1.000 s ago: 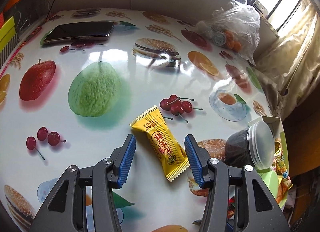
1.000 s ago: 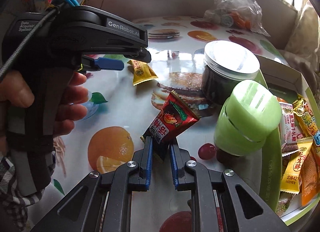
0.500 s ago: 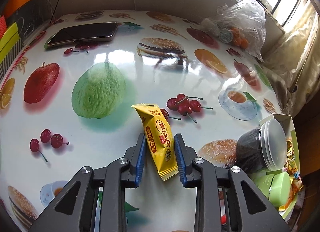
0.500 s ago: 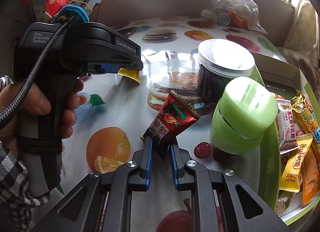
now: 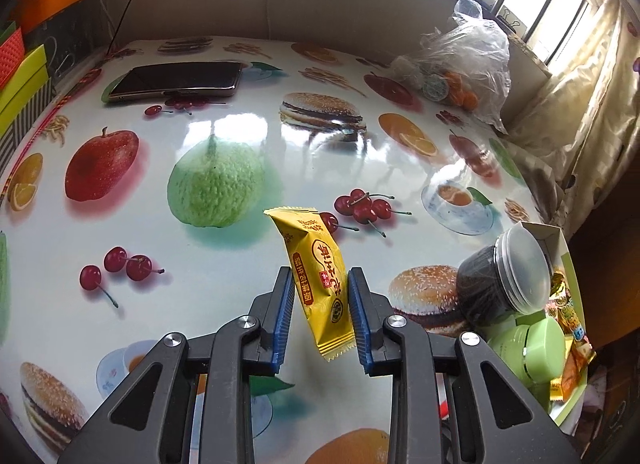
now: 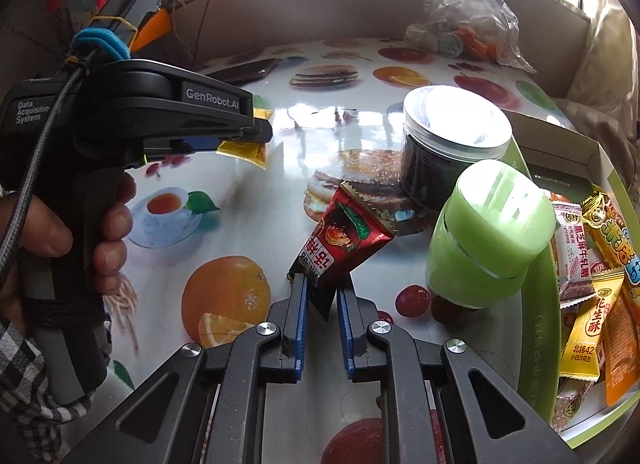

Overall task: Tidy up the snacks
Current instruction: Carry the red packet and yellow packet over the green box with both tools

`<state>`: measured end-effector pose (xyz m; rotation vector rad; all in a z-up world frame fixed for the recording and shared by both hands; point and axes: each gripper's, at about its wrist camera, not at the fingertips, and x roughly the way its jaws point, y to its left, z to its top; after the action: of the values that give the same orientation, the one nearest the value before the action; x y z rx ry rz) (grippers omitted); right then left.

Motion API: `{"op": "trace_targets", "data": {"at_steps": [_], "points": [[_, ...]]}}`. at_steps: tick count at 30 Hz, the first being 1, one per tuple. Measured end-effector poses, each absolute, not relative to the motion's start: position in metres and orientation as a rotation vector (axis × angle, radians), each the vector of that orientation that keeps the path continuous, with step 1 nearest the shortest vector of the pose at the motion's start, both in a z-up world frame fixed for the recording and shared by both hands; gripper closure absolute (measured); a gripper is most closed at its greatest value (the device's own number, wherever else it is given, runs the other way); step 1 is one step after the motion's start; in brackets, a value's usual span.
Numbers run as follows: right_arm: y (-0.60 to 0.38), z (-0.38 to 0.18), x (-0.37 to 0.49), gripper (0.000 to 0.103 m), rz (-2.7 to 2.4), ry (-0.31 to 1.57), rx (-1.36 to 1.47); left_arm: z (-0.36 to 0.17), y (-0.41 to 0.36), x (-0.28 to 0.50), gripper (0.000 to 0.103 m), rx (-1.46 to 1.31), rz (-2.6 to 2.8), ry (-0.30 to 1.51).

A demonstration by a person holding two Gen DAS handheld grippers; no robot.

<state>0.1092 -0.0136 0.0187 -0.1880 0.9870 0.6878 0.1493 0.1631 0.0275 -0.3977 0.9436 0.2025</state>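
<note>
Both grippers hold a snack above the desk; neither snack is in the box yet.

The left gripper (image 5: 320,316) has its jaws clamped on a yellow foil snack packet (image 5: 318,276), lifted off the glossy fruit-printed desk (image 5: 240,264). The right gripper (image 6: 322,320) has its jaws clamped on a red foil snack packet (image 6: 340,240). Several packets already lie in the green-rimmed cardboard box (image 6: 536,328); these two remain, as I judge it. Only the right view shows the box's contents and the person's hand (image 6: 60,240); only the left shows the dark phone (image 5: 176,79) plainly.
</note>
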Motion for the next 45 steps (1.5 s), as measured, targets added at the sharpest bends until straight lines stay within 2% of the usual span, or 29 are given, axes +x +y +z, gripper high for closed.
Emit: {"op": "trace_targets", "data": {"at_steps": [23, 45], "points": [[-0.041, 0.071, 0.091, 0.090, 0.677, 0.876, -0.130, 0.076, 0.135, 0.080, 0.074, -0.332, 0.142, 0.841], [-0.116, 0.096, 0.097, 0.090, 0.539, 0.823, -0.066, 0.104, 0.064, 0.087, 0.074, -0.243, -0.008, 0.811]]}}
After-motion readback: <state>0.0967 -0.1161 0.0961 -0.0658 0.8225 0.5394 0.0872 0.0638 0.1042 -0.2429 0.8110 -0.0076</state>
